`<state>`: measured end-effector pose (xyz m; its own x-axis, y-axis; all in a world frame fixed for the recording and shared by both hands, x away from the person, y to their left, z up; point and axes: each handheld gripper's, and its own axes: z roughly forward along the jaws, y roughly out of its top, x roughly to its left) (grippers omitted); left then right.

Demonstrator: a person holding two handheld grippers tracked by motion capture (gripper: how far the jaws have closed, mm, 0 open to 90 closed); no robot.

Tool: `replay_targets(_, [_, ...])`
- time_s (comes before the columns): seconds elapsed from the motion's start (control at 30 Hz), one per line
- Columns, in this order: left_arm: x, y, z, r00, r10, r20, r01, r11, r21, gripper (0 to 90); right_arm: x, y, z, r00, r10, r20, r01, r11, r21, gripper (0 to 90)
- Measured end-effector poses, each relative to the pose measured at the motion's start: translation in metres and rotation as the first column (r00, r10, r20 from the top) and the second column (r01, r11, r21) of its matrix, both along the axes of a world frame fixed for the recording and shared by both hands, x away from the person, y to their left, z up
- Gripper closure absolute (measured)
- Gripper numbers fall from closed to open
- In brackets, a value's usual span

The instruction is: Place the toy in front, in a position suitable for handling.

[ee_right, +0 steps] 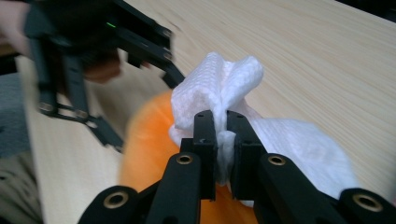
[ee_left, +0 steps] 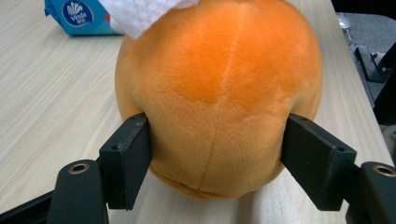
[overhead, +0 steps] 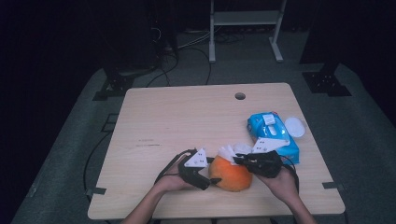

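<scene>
A round orange plush toy (overhead: 231, 175) sits near the table's front edge. My left gripper (overhead: 213, 179) clamps it from the left side. In the left gripper view both black pads (ee_left: 131, 151) press into the orange plush toy (ee_left: 219, 93). A crumpled white tissue (overhead: 229, 151) rests on top of the toy, and my right gripper (overhead: 237, 159) is shut on it. In the right gripper view the right gripper (ee_right: 222, 126) pinches a fold of the tissue (ee_right: 233, 79) just above the orange toy (ee_right: 149, 135). The left gripper (ee_right: 140, 42) shows blurred behind.
A blue pack of wipes (overhead: 273, 135) lies right of the toy, also seen as the blue pack (ee_left: 77, 16) in the left gripper view. A white round lid (overhead: 294, 126) sits beside it. The wooden table (overhead: 177, 116) has a cable hole (overhead: 240, 96) at the back.
</scene>
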<state>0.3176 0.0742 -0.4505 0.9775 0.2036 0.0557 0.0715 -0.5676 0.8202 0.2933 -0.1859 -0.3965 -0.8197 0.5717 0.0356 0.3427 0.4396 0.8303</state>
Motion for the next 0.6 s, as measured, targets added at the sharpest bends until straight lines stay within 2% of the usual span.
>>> replay_targets(0.07, [0.0, 0.001, -0.001, 0.9999, 0.004, -0.012, -0.004, 1.0, 0.001, 27.1, -0.003, 0.006, 0.001, 0.9994, 0.036, -0.001, -0.036, 0.999, 0.016, 82.3])
replay_targets(0.17, [0.001, 0.003, -0.002, 0.9998, 0.005, -0.017, -0.005, 1.0, -0.003, 27.1, -0.004, 0.012, 0.001, 0.9986, 0.052, 0.011, -0.052, 0.999, -0.009, 82.3])
replay_targets(0.3, [0.002, 0.004, -0.003, 0.9996, 0.007, -0.028, -0.008, 0.9999, -0.015, 26.9, 0.003, -0.002, -0.002, 0.9999, 0.005, -0.011, -0.005, 1.0, -0.018, 82.3])
replay_targets(0.37, [0.003, 0.004, -0.001, 0.9994, 0.008, -0.033, -0.009, 0.9997, -0.023, 25.3, 0.006, -0.007, -0.006, 0.9995, -0.007, -0.031, 0.007, 1.0, 0.001, 82.3])
replay_targets(0.43, [0.004, 0.003, 0.003, 0.9993, 0.012, -0.035, -0.014, 0.9991, -0.039, 20.0, 0.005, -0.006, -0.007, 0.9995, -0.013, -0.028, 0.013, 1.0, 0.001, 82.3])
replay_targets(0.6, [0.003, -0.001, 0.009, 0.9997, 0.019, -0.018, -0.021, 0.9917, -0.127, 14.7, 0.001, 0.007, -0.003, 0.9997, 0.023, 0.003, -0.023, 1.0, 0.005, 82.2])
